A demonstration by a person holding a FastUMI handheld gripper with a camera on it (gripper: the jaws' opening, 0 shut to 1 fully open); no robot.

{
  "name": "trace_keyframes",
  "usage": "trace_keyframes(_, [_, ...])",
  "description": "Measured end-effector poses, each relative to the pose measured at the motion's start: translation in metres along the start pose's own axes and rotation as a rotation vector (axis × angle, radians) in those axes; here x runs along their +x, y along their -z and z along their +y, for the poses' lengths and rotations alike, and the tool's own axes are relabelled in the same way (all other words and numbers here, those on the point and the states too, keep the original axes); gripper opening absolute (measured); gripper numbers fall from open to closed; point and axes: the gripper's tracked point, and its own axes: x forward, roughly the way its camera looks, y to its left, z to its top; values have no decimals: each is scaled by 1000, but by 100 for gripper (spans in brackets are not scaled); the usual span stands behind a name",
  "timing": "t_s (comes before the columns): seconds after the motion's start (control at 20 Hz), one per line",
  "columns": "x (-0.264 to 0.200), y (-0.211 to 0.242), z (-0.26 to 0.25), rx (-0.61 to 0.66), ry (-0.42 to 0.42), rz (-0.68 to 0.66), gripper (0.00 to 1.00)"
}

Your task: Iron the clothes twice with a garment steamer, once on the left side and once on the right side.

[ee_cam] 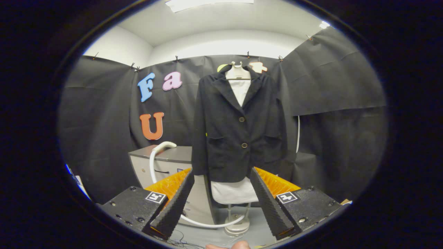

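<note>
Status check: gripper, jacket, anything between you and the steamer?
Gripper open, empty. Black jacket hanging on stand, beyond the fingers. Steamer hose by the cabinet, not picked up. Nothing blocking.

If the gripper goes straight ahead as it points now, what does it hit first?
Probably the black jacket hanging beyond the open gripper. The fingers hold nothing and the gap ahead looks free up to its hem, with a white hose lower down. Depth is hard to judge.

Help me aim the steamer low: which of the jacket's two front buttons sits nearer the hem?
The lower button, level with the pockets of the jacket; the upper button sits just below the lapels. The open gripper holds nothing.
</note>
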Motion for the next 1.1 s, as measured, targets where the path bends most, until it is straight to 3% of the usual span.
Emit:
trace_keyframes(0.45, [100, -10, 148, 13, -168, 121, 100])
trace_keyframes(0.85, [256, -11, 266, 43, -337, 280, 99])
trace_keyframes(1.1, [356, 12, 325, -3, -367, 409, 100])
